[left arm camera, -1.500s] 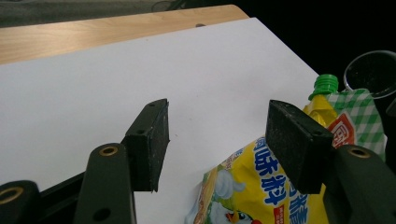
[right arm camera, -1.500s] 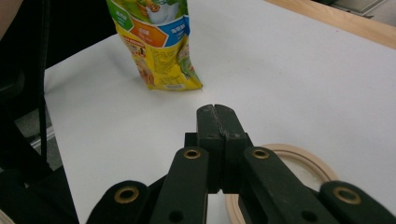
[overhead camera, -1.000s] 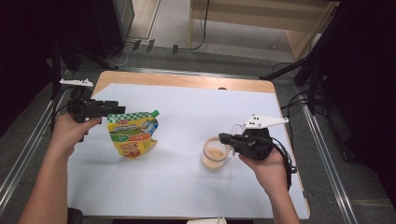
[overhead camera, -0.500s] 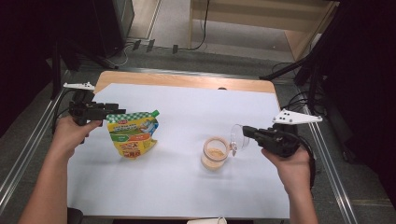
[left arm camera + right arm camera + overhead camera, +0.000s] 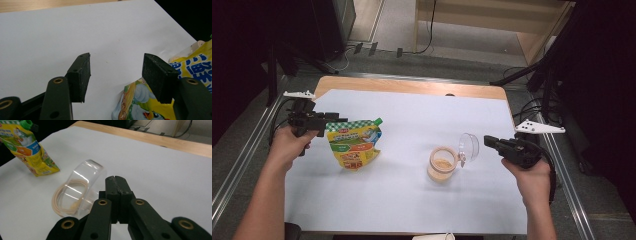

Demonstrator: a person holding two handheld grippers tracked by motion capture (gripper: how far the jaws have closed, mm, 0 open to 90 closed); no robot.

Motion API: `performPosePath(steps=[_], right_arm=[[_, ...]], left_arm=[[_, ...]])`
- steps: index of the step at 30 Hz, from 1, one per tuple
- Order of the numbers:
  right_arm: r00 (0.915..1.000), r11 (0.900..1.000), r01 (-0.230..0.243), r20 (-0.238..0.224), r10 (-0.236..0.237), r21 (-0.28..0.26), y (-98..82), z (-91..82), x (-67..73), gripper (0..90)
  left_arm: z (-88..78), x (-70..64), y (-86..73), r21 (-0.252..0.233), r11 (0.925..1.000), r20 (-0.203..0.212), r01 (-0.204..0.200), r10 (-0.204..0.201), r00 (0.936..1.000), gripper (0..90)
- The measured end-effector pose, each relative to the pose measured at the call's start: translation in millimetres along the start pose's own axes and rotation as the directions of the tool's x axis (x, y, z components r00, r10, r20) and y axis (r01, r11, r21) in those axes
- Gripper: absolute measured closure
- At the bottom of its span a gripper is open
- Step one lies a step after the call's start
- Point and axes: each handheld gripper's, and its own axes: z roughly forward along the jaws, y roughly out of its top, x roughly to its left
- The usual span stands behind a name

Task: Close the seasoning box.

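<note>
Right gripper (image 5: 115, 178) jaws pressed together, nothing between. Clear open-lidded jar (image 5: 75, 195) just left of the tips; yellow pouch (image 5: 27, 150) far left on white sheet (image 5: 162, 175).

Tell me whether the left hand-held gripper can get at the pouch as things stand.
Probably yes. The left hand-held gripper is open right beside the pouch, with nothing between them.
</note>
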Motion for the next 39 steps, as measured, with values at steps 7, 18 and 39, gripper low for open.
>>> performPosePath(steps=[7, 18, 39], right_arm=[[0.9997, 0.998, -0.020, -0.010, 0.021, 0.055, -11.8, 21.5, -3.7, 90.0], [0.9994, 0.997, -0.002, -0.035, 0.005, 0.075, -13.2, 32.6, 5.6, 90.0], [0.9880, 0.992, 0.089, -0.133, -0.077, 0.085, -9.9, 52.7, 38.1, 86.2]], left_arm=[[-0.5, 1.0, -0.7, 0.000, 1.0000, -0.005, 0.001, -0.001, 1.0000, 39.3], [-2.7, 1.1, -1.4, -0.003, 1.0000, -0.021, 0.002, -0.002, 0.9998, 38.1], [-0.9, 1.5, -2.7, 0.006, 0.9999, -0.026, 0.010, -0.010, 0.9996, 36.6]])
